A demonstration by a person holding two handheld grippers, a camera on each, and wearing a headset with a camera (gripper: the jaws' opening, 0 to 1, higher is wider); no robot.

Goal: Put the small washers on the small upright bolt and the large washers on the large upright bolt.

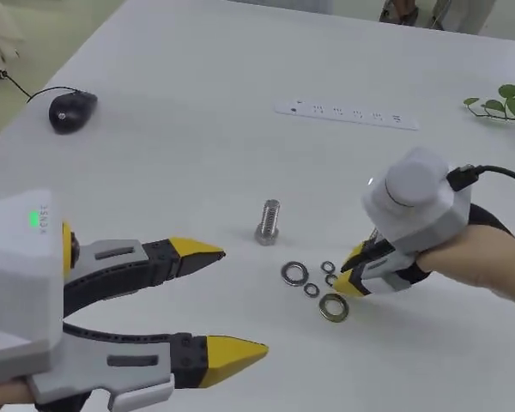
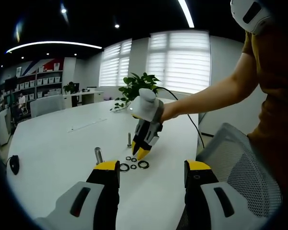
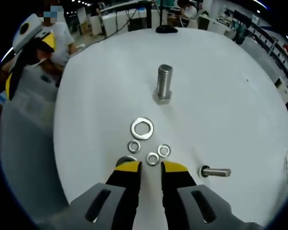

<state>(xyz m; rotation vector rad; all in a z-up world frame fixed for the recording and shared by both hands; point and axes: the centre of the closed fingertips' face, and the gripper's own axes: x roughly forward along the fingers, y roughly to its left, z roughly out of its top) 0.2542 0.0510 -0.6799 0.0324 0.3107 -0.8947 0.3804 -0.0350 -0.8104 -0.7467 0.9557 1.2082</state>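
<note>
The large bolt [image 1: 269, 221] stands upright mid-table, seen too in the right gripper view [image 3: 164, 82]. In front of it lie loose washers: a large washer [image 1: 294, 274] [image 3: 142, 128], another large washer [image 1: 333, 307], and small washers [image 3: 134, 146] [image 3: 152, 158] [image 3: 164, 150]. The small bolt [image 3: 215, 171] [image 2: 129, 140] stands just beyond the pile. My right gripper [image 1: 354, 275] [image 3: 152, 167] hovers low over the washers, jaws a narrow gap apart and holding nothing. One small washer lies right ahead of that gap. My left gripper [image 1: 232, 300] [image 2: 152, 168] stays wide open, well short of the pile.
A black mouse [image 1: 71, 110] with its cable lies far left. A white power strip [image 1: 348, 112] lies at the back and a plant sprig [image 1: 502, 101] at the far right. A mesh chair [image 2: 249, 163] stands off the table's edge.
</note>
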